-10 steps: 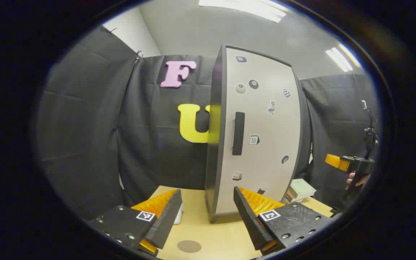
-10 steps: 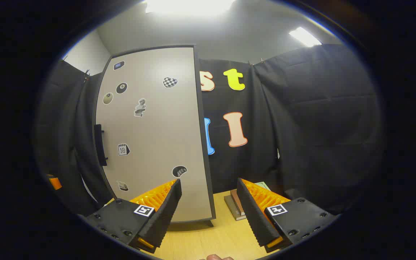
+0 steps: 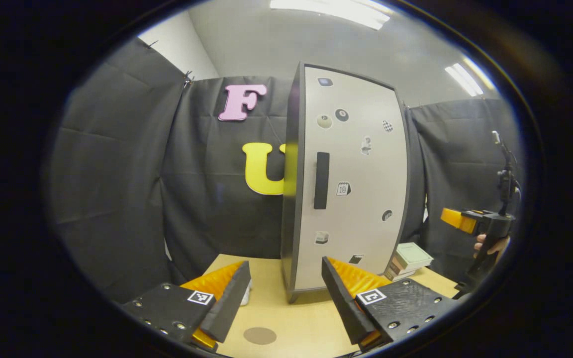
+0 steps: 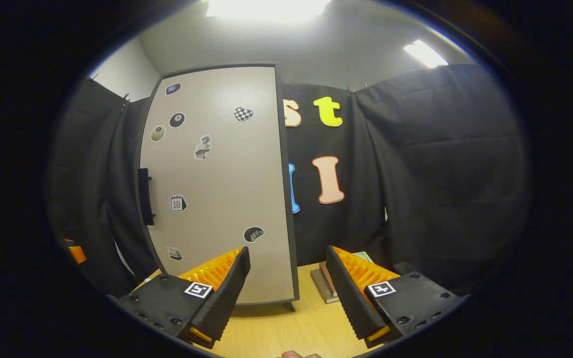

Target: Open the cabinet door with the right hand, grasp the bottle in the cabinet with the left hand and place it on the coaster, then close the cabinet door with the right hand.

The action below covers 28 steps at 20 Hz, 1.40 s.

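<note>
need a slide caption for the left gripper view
Open left gripper faces the closed cabinet door, with the coaster on the table below.

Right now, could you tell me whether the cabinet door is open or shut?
Shut. The door lies flush against the cabinet's side with no gap showing, and its handle is untouched.

- Tall dark-framed cabinet [image 3: 290, 189]: upright on the light wooden tabletop [image 3: 306, 323].
- Pale grey cabinet door [image 3: 353, 169], stickers scattered across its face: shut.
- Black vertical bar handle [image 3: 321, 180]: near the door's left edge.
- Round brown flat coaster [image 3: 259, 335]: flat on the tabletop, in front of the cabinet.
</note>
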Motion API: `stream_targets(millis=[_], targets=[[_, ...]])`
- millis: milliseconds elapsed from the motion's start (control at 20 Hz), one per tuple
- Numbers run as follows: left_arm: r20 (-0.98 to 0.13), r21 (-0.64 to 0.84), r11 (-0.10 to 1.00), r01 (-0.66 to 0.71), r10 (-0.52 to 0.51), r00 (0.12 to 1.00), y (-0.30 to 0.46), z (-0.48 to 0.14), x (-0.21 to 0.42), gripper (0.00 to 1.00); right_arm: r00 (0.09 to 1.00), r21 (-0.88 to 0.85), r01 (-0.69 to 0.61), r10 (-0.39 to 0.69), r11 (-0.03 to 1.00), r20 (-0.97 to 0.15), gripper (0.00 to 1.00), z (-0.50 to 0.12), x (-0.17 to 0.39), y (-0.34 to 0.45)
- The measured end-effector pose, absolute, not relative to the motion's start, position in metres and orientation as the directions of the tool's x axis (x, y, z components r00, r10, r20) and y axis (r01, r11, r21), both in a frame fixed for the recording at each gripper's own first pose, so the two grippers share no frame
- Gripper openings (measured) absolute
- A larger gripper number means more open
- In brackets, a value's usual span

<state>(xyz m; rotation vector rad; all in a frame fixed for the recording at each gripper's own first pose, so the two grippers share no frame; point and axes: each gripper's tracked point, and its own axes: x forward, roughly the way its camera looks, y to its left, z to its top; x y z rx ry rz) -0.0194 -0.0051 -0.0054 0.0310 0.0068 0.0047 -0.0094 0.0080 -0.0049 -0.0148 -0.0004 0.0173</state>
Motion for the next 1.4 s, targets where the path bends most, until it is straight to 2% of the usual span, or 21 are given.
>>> stream_targets(millis=[50, 100, 150, 200, 250, 300, 350, 400, 600, 700, 750, 800, 850, 950, 1000, 1400], targets=[[-0.007, 0.035, 0.999, -0.009, 0.010, 1.000, -0.005, -0.007, -0.021, 0.88, 1.000, -0.014, -0.022, 0.022, 1.000, -0.003, 0.97, -0.006, -0.010, 0.010], [-0.008, 0.035, 0.999, -0.014, 0.014, 1.000, -0.004, -0.008, -0.022, 0.88, 1.000, -0.018, -0.027, 0.027, 0.999, -0.005, 0.92, -0.007, -0.010, 0.011], [-0.010, 0.032, 0.999, -0.016, 0.016, 1.000, -0.003, -0.010, -0.025, 0.88, 0.999, -0.023, -0.031, 0.031, 0.999, -0.009, 0.97, -0.008, -0.010, 0.012], [-0.012, 0.028, 0.999, -0.017, 0.018, 1.000, -0.002, -0.012, -0.026, 0.88, 0.999, -0.026, -0.036, 0.036, 0.999, -0.010, 0.97, -0.007, -0.010, 0.014], [-0.012, 0.025, 0.999, -0.021, 0.022, 1.000, -0.002, -0.014, -0.026, 0.87, 0.999, -0.025, -0.041, 0.041, 0.999, -0.012, 0.92, -0.007, -0.010, 0.016], [-0.012, 0.022, 0.999, -0.028, 0.028, 1.000, 0.000, -0.015, -0.028, 0.89, 0.999, -0.023, -0.045, 0.045, 0.999, -0.014, 0.97, -0.007, -0.010, 0.018], [-0.012, 0.017, 0.999, -0.035, 0.035, 0.999, 0.003, -0.018, -0.030, 0.88, 0.998, -0.018, -0.052, 0.051, 0.998, -0.020, 0.92, -0.009, -0.010, 0.020], [-0.012, 0.011, 0.999, -0.042, 0.043, 0.999, 0.006, -0.019, -0.031, 0.89, 0.998, -0.015, -0.062, 0.061, 0.998, -0.030, 0.97, -0.011, -0.010, 0.024], [-0.008, 0.005, 0.997, -0.080, 0.080, 0.997, 0.017, -0.030, -0.038, 0.87, 0.993, -0.030, -0.070, 0.067, 0.997, -0.092, 0.98, -0.013, -0.003, 0.032], [-0.030, 0.026, 0.995, -0.098, 0.099, 0.995, 0.022, -0.045, -0.043, 0.88, 0.991, 0.006, -0.101, 0.101, 0.995, -0.082, 0.98, 0.002, 0.007, 0.048], [-0.043, 0.032, 0.995, -0.096, 0.098, 0.994, 0.022, -0.053, -0.045, 0.87, 0.991, 0.014, -0.115, 0.116, 0.993, -0.074, 0.93, 0.011, 0.012, 0.055], [-0.058, 0.040, 0.994, -0.099, 0.102, 0.993, 0.023, -0.058, -0.046, 0.88, 0.989, 0.019, -0.130, 0.131, 0.991, -0.069, 0.97, 0.018, 0.017, 0.063], [-0.066, 0.046, 0.994, -0.101, 0.104, 0.992, 0.024, -0.063, -0.047, 0.89, 0.986, 0.029, -0.152, 0.154, 0.988, -0.067, 0.97, 0.025, 0.022, 0.074], [-0.074, 0.051, 0.993, -0.105, 0.109, 0.991, 0.025, -0.071, -0.056, 0.87, 0.980, 0.044, -0.191, 0.193, 0.981, -0.052, 0.92, 0.040, 0.030, 0.095], [-0.076, 0.043, 0.993, -0.105, 0.108, 0.991, 0.025, -0.072, -0.057, 0.87, 0.977, 0.047, -0.206, 0.208, 0.977, -0.048, 0.97, 0.047, 0.035, 0.106], [-0.115, -0.047, 0.988, -0.147, 0.141, 0.983, 0.040, -0.074, -0.058, 0.89, 0.940, 0.030, -0.340, 0.341, 0.940, -0.008, 0.97, 0.087, 0.056, 0.208]])
